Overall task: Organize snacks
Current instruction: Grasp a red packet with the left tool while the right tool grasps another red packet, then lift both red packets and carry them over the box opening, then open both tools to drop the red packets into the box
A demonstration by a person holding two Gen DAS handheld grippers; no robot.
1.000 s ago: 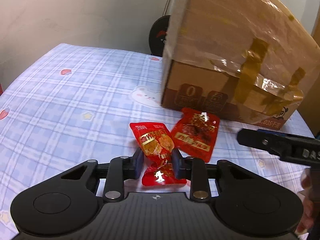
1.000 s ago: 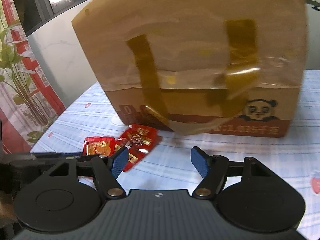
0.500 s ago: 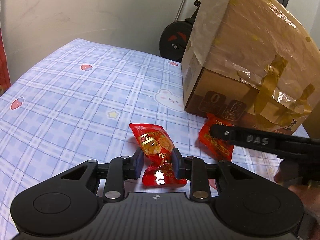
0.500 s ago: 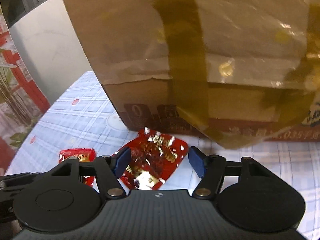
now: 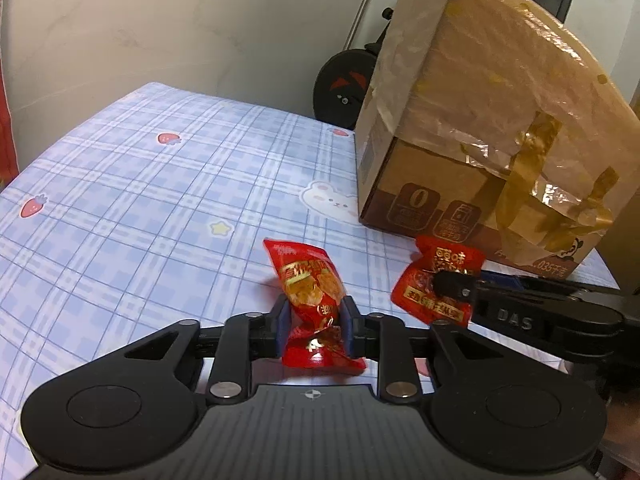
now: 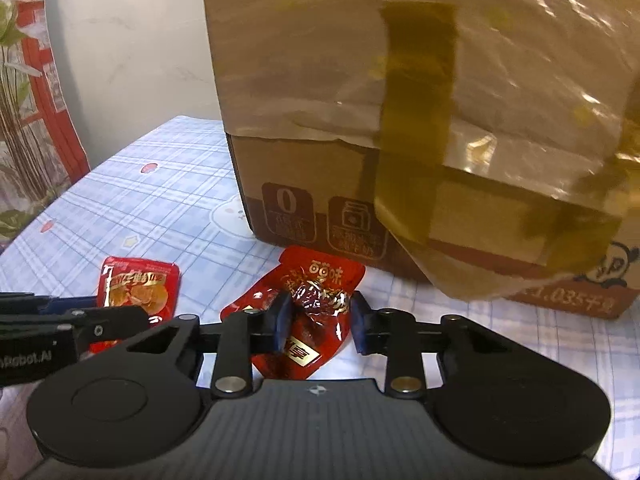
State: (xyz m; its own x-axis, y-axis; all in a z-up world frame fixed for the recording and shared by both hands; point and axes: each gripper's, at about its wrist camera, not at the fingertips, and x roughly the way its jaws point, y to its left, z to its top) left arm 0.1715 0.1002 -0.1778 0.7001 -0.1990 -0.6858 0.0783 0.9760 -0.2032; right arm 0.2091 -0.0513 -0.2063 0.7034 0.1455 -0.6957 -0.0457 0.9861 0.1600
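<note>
Fingers of our left gripper (image 5: 314,322) pinch one red snack packet (image 5: 310,280), while our right gripper (image 6: 318,322) is closing across the second packet (image 6: 308,312), long axis running away toward the taped cardboard box (image 6: 420,120) just beyond on the checked cloth (image 5: 140,200).

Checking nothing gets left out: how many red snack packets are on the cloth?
2. One packet is pinched in the left tongs; the other sits between the closing right tongs, near the cardboard box. Others may be hidden.
</note>
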